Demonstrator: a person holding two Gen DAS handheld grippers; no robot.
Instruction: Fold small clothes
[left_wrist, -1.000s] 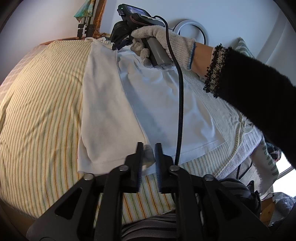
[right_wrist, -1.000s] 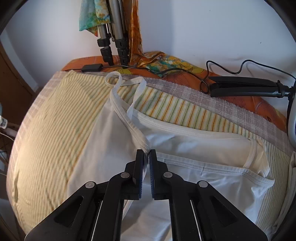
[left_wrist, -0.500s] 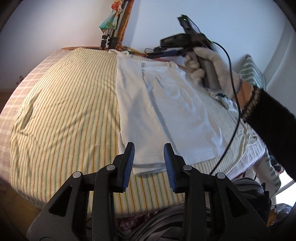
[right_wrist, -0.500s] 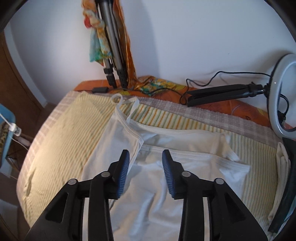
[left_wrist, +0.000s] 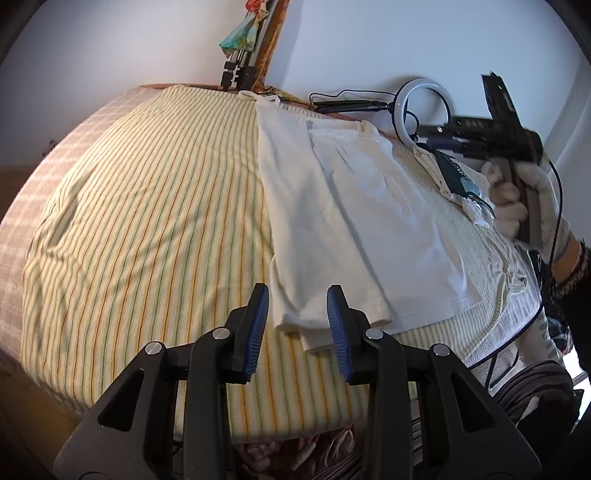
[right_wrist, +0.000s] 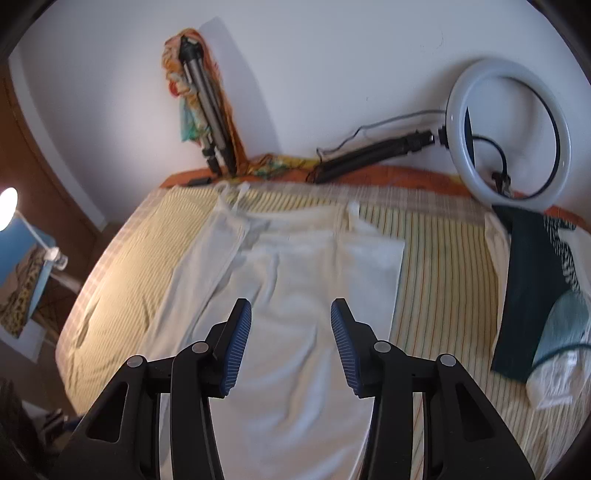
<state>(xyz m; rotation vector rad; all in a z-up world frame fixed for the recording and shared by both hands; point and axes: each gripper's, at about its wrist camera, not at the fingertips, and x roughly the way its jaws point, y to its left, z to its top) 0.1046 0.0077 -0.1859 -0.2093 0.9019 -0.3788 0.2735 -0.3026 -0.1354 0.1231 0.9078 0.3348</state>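
1. Two grippers are in view, each with its blue-padded fingers spread wide and nothing between them.
2. From its own camera, the left gripper (left_wrist: 297, 325) hangs over the near edge of the bed (left_wrist: 147, 221), above the near left corner of the white top's hem, not touching it as far as the view shows.
3. From its own camera, the right gripper (right_wrist: 291, 349) is raised above the middle of the white top (right_wrist: 295, 295), clear of the cloth.
4. Lying flat on the striped bedspread (right_wrist: 443, 280), the white top (left_wrist: 332, 206) runs lengthwise from the near edge toward the far wall, with its thin straps (right_wrist: 236, 192) at the far end.
5. Its left side is folded over onto the rest, making a long strip with a straight edge down the middle; a lower layer sticks out at the near hem.
6. In the left camera's view, a gloved hand (left_wrist: 524, 203) at the far right grips the handle of the right gripper, with a black cable trailing from it.
7. Right of the white top lies a small pile of clothes (right_wrist: 532, 295), dark on top and pale underneath.
8. At the far wall a ring light (right_wrist: 509, 129) lies on its stand to the right, and a tripod (right_wrist: 207, 122) draped with a colourful cloth leans to the left.
9. The right camera's view is somewhat blurred.
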